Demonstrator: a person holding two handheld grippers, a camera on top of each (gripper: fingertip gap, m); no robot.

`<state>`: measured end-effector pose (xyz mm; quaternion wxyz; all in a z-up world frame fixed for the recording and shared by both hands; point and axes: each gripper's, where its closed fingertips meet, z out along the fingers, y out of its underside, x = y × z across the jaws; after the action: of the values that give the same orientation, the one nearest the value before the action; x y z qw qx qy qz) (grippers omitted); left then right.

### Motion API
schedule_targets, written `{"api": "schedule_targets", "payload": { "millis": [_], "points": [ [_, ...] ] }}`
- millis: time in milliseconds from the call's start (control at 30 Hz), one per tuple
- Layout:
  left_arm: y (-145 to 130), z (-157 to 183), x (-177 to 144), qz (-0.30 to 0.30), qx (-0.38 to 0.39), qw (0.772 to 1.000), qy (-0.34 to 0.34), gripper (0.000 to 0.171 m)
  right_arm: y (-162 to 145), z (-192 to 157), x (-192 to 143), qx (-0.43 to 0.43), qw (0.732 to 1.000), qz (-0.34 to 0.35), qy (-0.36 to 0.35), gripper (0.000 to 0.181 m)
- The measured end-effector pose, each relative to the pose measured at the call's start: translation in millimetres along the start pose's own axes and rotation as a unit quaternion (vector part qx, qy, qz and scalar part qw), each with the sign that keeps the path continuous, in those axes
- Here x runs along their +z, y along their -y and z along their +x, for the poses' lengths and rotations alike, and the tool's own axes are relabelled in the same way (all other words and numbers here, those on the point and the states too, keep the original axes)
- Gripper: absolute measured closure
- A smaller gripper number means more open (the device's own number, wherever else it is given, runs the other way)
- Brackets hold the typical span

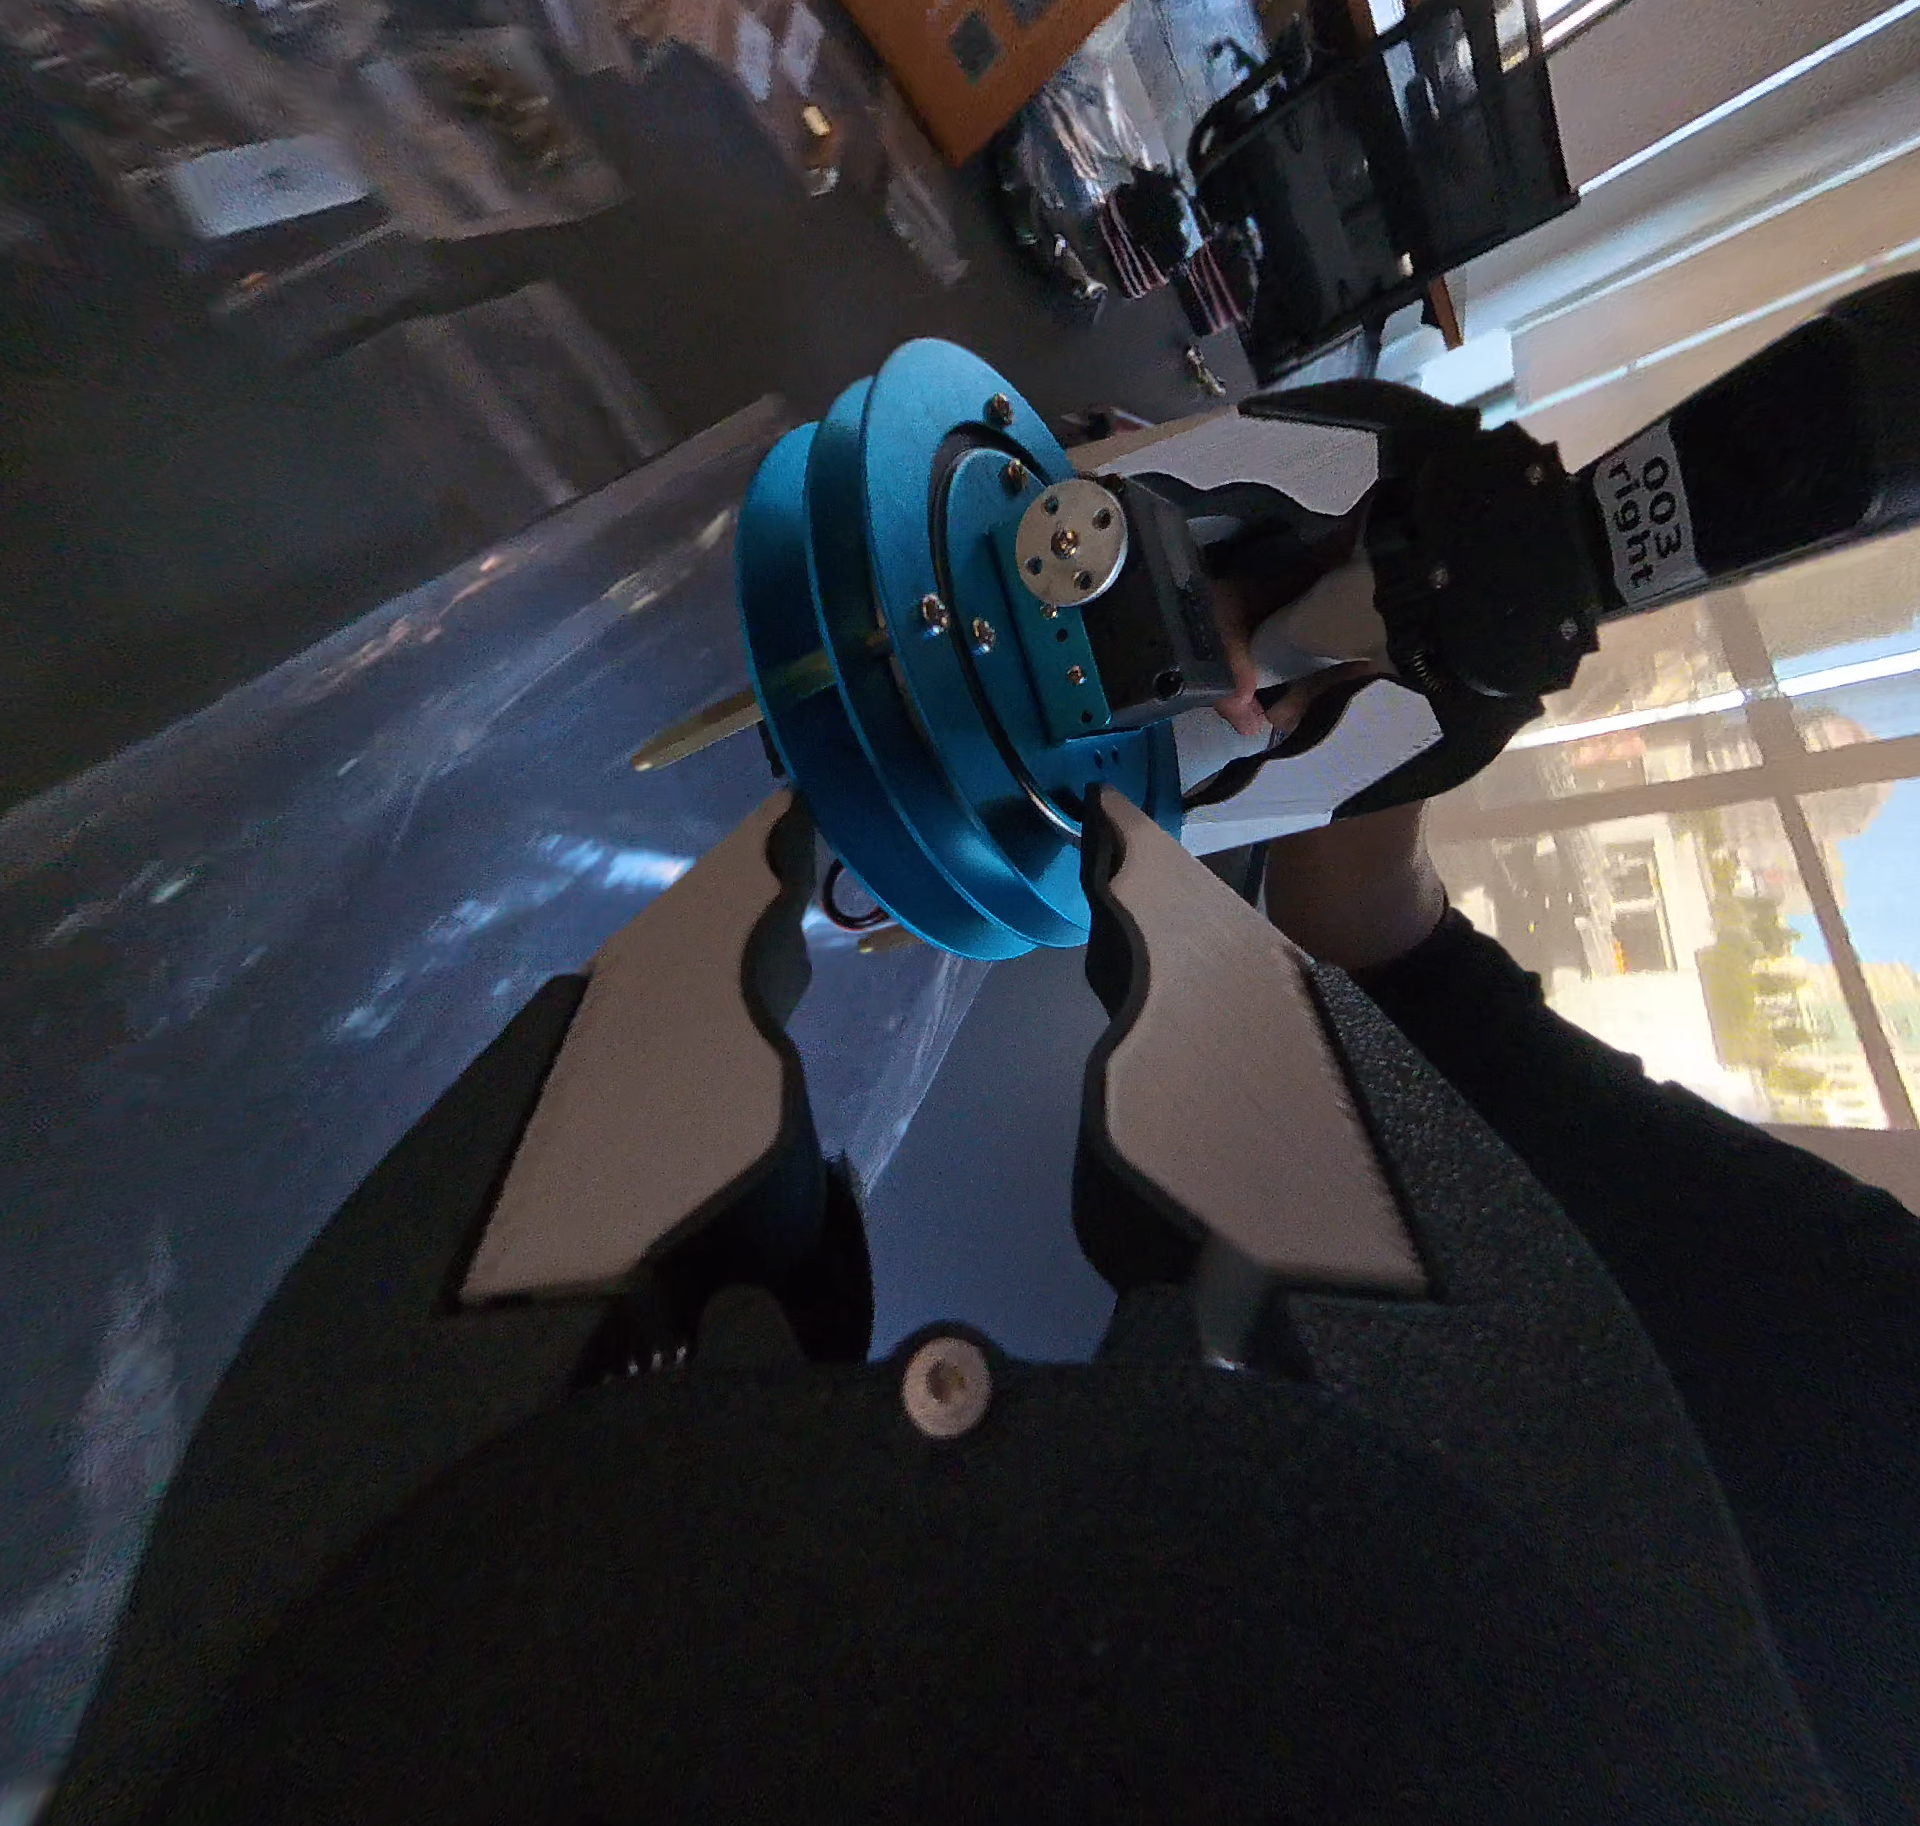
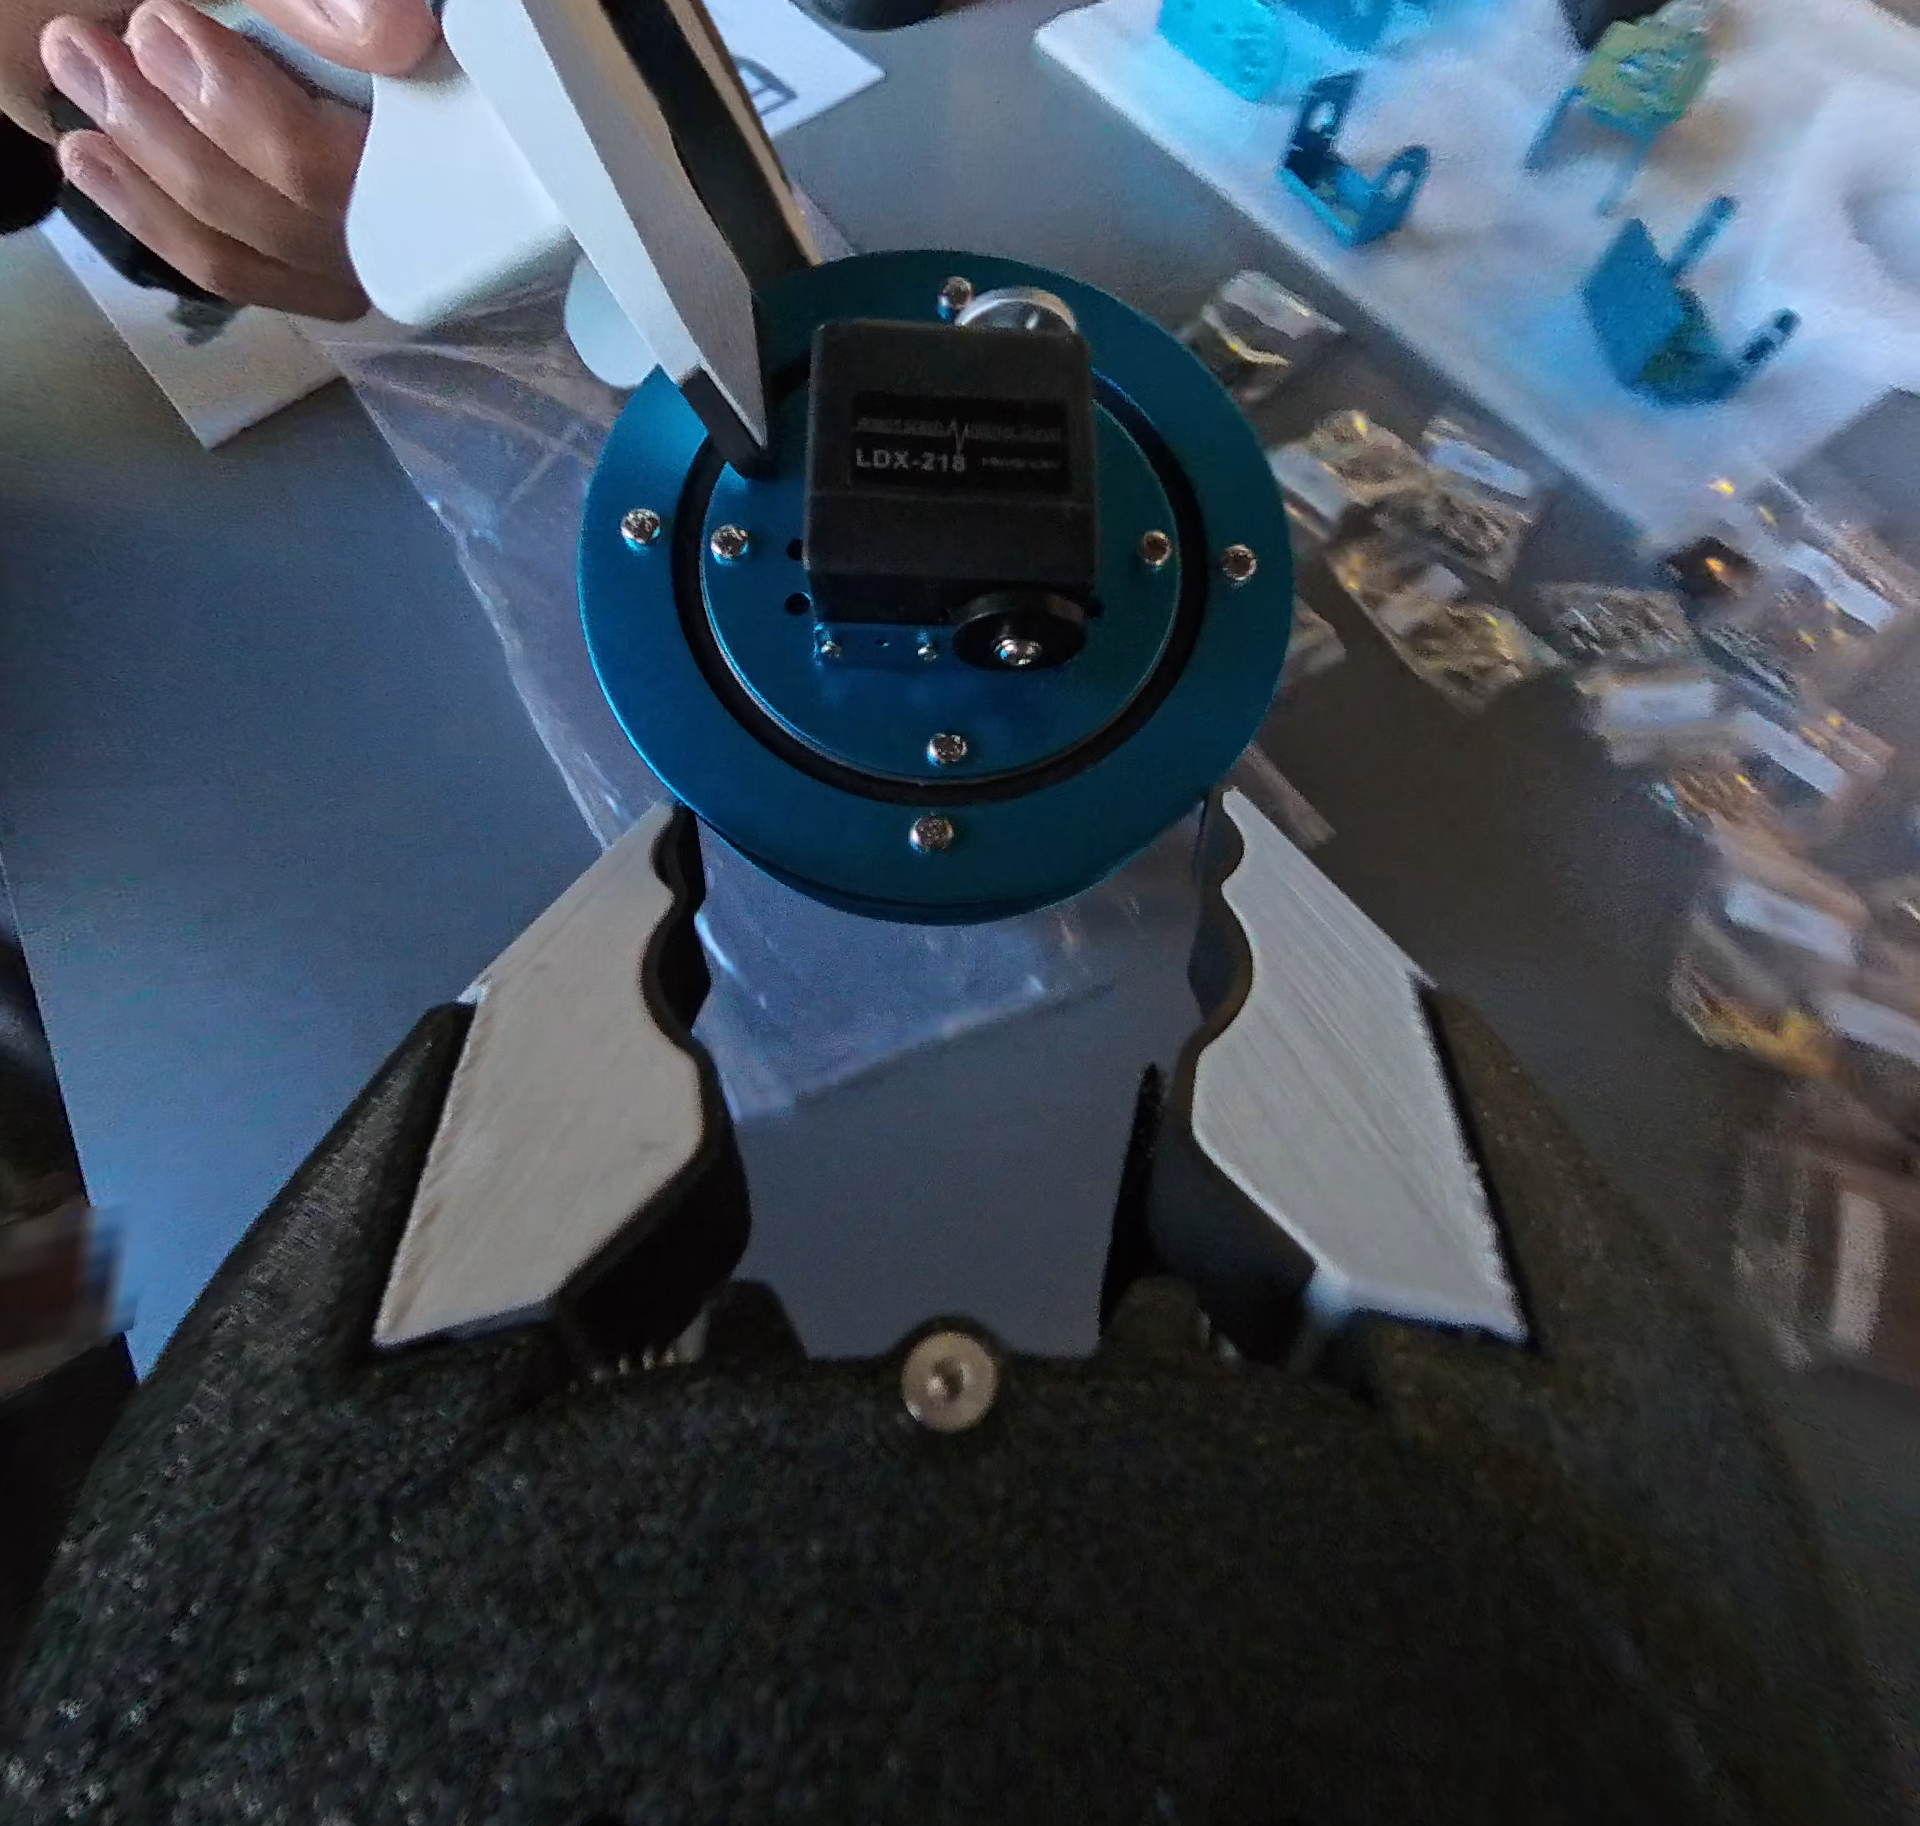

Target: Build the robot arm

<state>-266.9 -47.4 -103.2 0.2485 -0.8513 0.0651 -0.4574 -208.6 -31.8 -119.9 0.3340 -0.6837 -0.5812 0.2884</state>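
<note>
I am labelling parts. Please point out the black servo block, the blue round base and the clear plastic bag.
black servo block (image 2: 951,472), right wrist view, top face
blue round base (image 2: 1231,696), right wrist view, outer ring
clear plastic bag (image 2: 488,405), right wrist view, flat film

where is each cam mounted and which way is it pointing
left wrist view: on the left gripper, looking along its jaws, shut on the blue disc assembly's rim, toward shelves and windows; the right gripper and a dark sleeve show
right wrist view: on the right gripper, jaws open, looking down at the assembly's black servo and the grey table; a hand shows
shared: the assembly and both grippers
</note>
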Motion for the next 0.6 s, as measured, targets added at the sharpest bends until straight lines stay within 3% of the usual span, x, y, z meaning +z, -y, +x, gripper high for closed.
{"api": "schedule_targets", "payload": {
  "millis": [200,600],
  "points": [
    [-14.8,-20.5,-33.4,0.026,-0.021,0.999,-0.004,0.12,16.7,-23.5,32.8,0.0,1.0,-0.015,0.027,0.087],
    [-25.6,-20.6,-19.5,0.015,-0.026,0.998,-0.052,0.12,6.3,-25.4,25.0,-0.027,0.999,-0.039,-0.008,0.087]
  ]
}}
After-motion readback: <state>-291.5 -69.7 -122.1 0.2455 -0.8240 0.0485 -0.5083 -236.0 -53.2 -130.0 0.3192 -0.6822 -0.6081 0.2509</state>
